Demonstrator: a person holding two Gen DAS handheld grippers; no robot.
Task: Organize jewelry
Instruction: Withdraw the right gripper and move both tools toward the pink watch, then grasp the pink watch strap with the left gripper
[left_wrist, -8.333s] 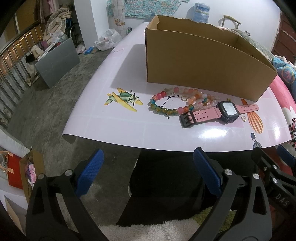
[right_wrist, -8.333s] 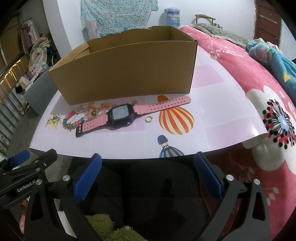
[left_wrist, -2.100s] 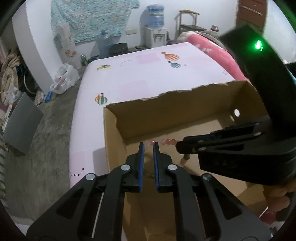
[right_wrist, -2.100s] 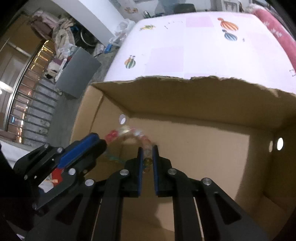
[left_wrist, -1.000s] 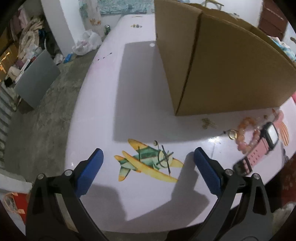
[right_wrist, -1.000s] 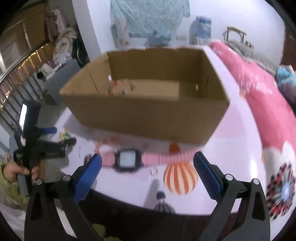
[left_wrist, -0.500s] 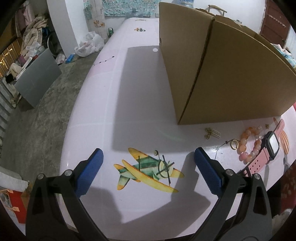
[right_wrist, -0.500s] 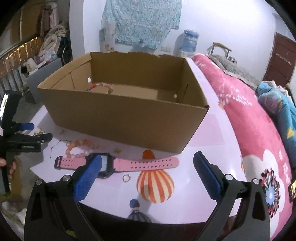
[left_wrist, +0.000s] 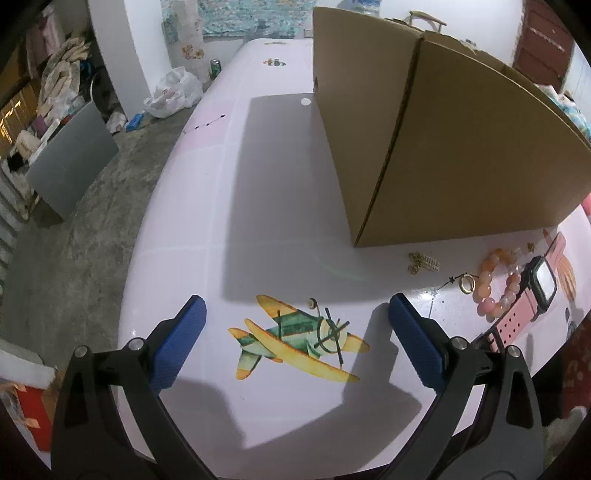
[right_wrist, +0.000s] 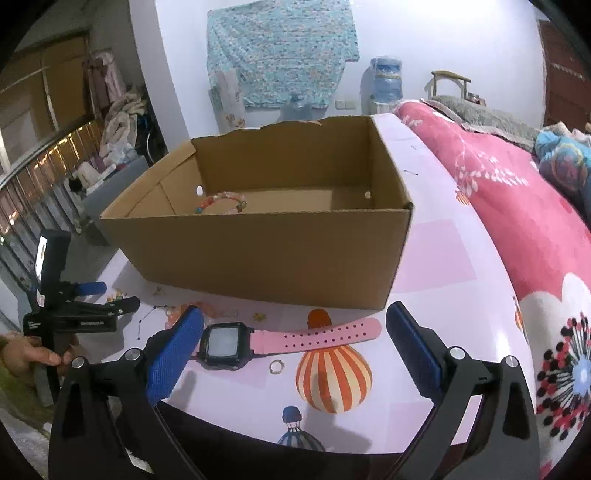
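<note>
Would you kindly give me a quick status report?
Left gripper and right gripper open, empty. Multicolour bracelet in box; watch, orange bracelet, rings on table. Nothing in the way.

Both grippers hang low and empty with jaws spread wide — the left gripper gripped from below by a hand at the far left of the right wrist view, the right gripper level and pointing forward.
</note>
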